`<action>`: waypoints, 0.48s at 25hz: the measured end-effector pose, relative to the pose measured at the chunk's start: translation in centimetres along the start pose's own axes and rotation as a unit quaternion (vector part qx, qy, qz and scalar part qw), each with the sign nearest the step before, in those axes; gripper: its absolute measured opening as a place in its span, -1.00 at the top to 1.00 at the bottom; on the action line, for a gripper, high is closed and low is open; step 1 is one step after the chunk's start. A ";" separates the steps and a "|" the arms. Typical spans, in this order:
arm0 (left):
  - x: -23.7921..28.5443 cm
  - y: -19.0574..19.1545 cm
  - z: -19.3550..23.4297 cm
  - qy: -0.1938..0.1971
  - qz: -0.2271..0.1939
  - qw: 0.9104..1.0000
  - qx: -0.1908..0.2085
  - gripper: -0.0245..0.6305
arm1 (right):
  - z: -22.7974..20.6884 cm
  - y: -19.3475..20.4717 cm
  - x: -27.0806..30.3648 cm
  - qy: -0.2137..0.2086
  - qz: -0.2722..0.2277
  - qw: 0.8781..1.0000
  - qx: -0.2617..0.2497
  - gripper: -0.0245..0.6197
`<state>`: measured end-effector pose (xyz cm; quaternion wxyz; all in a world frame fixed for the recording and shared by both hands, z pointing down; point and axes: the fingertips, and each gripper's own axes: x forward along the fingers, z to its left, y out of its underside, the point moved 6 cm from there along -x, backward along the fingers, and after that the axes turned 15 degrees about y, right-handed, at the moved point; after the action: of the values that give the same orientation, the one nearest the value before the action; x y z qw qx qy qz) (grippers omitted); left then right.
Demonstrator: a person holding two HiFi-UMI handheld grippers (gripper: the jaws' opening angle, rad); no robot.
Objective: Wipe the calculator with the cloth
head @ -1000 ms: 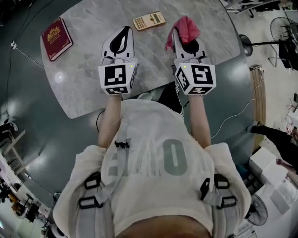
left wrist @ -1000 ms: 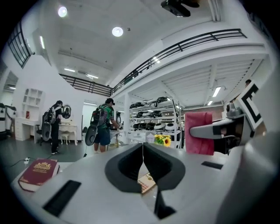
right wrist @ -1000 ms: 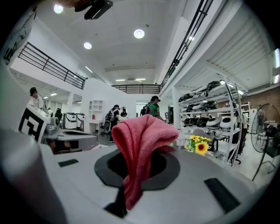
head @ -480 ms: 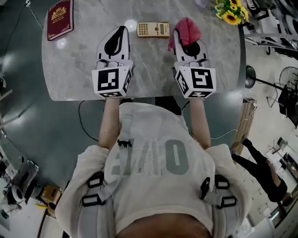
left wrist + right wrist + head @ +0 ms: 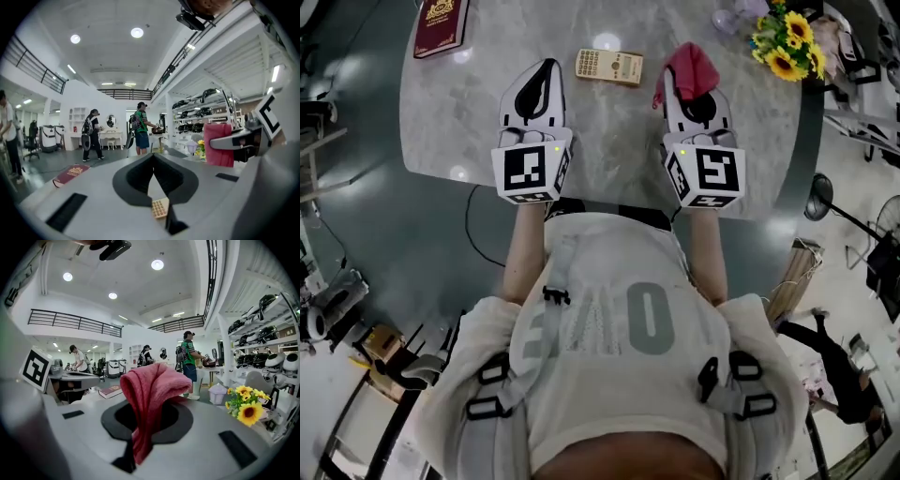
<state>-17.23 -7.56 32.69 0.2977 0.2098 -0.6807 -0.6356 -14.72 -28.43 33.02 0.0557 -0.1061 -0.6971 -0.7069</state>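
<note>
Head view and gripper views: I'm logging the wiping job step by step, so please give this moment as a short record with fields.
calculator: flat on the grey table, just beyond the two grippers, untouched
left gripper: jaws together, empty
right gripper: jaws shut on the cloth
cloth: pink, bunched up, sticking out past the jaws
cloth to calculator: apart, no contact; wiping not yet begun
other things: red book at the table's far left, sunflowers at its far right

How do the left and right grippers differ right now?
The left gripper is shut and empty; the right gripper is shut on the pink cloth. The left gripper sits left of the calculator, the right gripper right of it. Both are over the table.
</note>
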 end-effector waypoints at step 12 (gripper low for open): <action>-0.3 -1.6 -1.0 0.049 -0.057 0.997 0.009 0.86 | 0.9 1.0 -1.3 -0.012 0.001 0.998 0.054 0.75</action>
<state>-16.47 -8.26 31.07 0.2920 0.2820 -0.6579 -0.6344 -13.16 -27.62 33.70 0.0535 -0.1122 -0.7349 -0.6666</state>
